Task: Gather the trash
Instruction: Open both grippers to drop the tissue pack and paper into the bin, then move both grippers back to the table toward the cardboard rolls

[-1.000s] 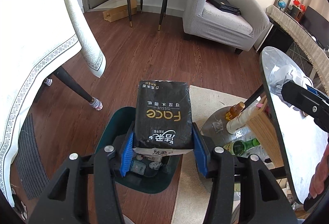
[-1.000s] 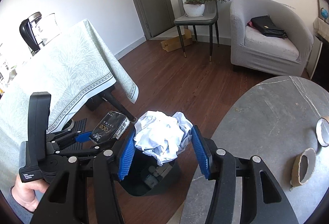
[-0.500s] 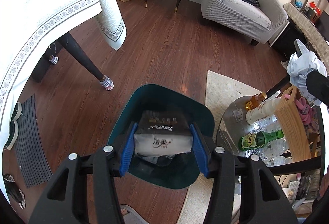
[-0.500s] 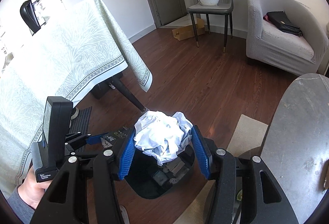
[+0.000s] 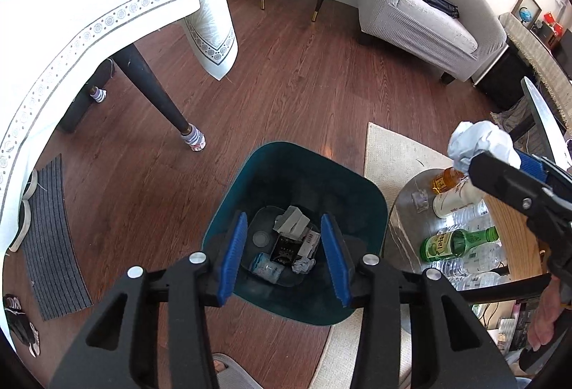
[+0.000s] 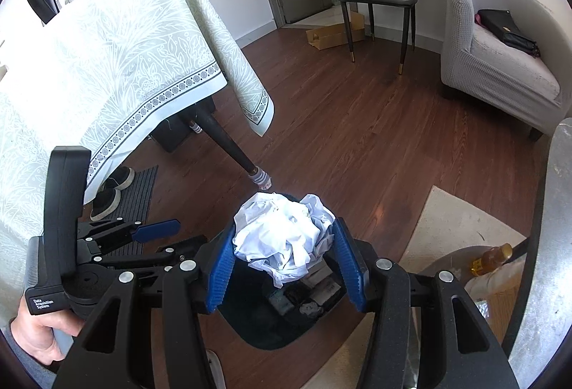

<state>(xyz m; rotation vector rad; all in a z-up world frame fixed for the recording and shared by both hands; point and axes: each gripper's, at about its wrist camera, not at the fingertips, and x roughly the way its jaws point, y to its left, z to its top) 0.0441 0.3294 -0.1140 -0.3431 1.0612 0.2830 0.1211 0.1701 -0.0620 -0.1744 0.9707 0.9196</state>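
- The right gripper [image 6: 284, 260] squeezes a crumpled white paper wad [image 6: 282, 239] (light, soft, springy) by its middle, above the teal bin [image 5: 371, 196].
- The left gripper [image 5: 284, 256] hangs spread and empty over it.
- Release probably suffices; the bin's depth is unclear.

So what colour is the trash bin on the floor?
Dark teal trash bin, seen best in the left wrist view.

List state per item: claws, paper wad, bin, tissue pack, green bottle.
Left claw: open, empty, over the bin.
Right claw: shut on paper wad, above the bin.
Bin: upright, no lid, trash inside.
Tissue pack: lying in the bin.
Green bottle: on its side, low shelf.
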